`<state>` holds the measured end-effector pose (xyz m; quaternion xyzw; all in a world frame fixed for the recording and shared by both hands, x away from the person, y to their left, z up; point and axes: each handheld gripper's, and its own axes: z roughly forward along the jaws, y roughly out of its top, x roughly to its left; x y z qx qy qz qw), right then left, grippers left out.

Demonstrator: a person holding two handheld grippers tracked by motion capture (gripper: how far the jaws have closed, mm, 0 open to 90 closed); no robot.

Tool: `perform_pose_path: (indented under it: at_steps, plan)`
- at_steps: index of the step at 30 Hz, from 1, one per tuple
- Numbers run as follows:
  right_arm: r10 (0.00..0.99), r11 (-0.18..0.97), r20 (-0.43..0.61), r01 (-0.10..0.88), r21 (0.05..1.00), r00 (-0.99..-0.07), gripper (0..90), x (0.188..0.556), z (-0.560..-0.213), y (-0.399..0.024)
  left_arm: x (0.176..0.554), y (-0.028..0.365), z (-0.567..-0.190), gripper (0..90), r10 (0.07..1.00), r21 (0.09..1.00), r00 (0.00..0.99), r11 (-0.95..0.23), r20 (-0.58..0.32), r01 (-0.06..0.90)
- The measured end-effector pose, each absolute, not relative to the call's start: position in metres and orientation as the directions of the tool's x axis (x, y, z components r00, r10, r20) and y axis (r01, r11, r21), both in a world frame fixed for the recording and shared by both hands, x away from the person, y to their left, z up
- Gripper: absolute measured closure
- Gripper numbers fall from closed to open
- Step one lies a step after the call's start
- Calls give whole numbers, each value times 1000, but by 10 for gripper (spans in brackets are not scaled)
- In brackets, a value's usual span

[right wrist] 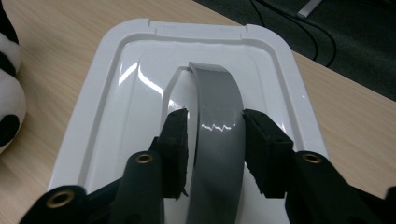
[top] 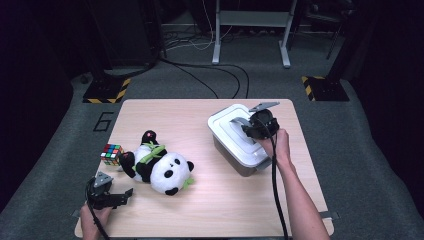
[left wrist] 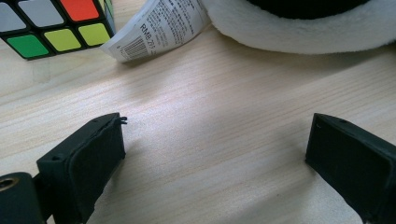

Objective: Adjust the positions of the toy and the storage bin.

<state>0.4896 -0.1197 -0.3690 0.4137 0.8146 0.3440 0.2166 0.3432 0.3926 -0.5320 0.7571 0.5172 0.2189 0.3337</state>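
Your right gripper (right wrist: 214,125) is clenched on the grey arched plastic handle (right wrist: 215,107) of the white glossy lid (right wrist: 116,98), its two pads pressing the handle's sides. That lid sits on the grey rectangular plastic box (top: 239,159), which stands on the right half of the pale wooden table (top: 210,210), near the far edge. Left of the box, well apart from it, lies the black-and-white plush panda with a green scarf (top: 159,167), and just beside the panda's far end sits the multicoloured puzzle cube (top: 111,154). Your left gripper (left wrist: 215,149) rests low at the near left corner, jaws spread wide with bare wood between them; the panda's white paper tag (left wrist: 156,25) lies ahead of it, next to the cube. Around the table you have grey carpet (top: 370,165), black cables (top: 210,70), yellow-and-black striped floor plates (top: 106,91) and a grey metal stand (top: 252,30) in a dark room
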Motion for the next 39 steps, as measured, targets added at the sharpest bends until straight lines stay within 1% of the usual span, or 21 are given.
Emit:
perform_pose_path:
  at_steps: [5,9,16,20,29,39]
  plan:
    - [834,386,-34,537,750,-551,669,491,-370,-119,343,393,-532,54,930,735,368,-242,-10,634]
    - [837,382,-29,545,746,-546,670,491,-370,-116,343,393,-532,58,931,734,365,-237,-16,636]
    - [850,347,13,579,738,-526,671,488,-369,-102,343,392,-532,59,931,734,364,-237,-14,636]
    - [854,336,21,580,742,-521,671,488,-370,-93,343,392,-532,61,932,735,363,-237,-13,636]
    - [850,335,36,591,734,-525,671,487,-370,-69,344,393,-532,66,930,737,368,-240,-13,632]
    - [828,345,52,580,738,-559,671,487,-371,-48,344,394,-532,73,928,735,372,-248,-6,631]
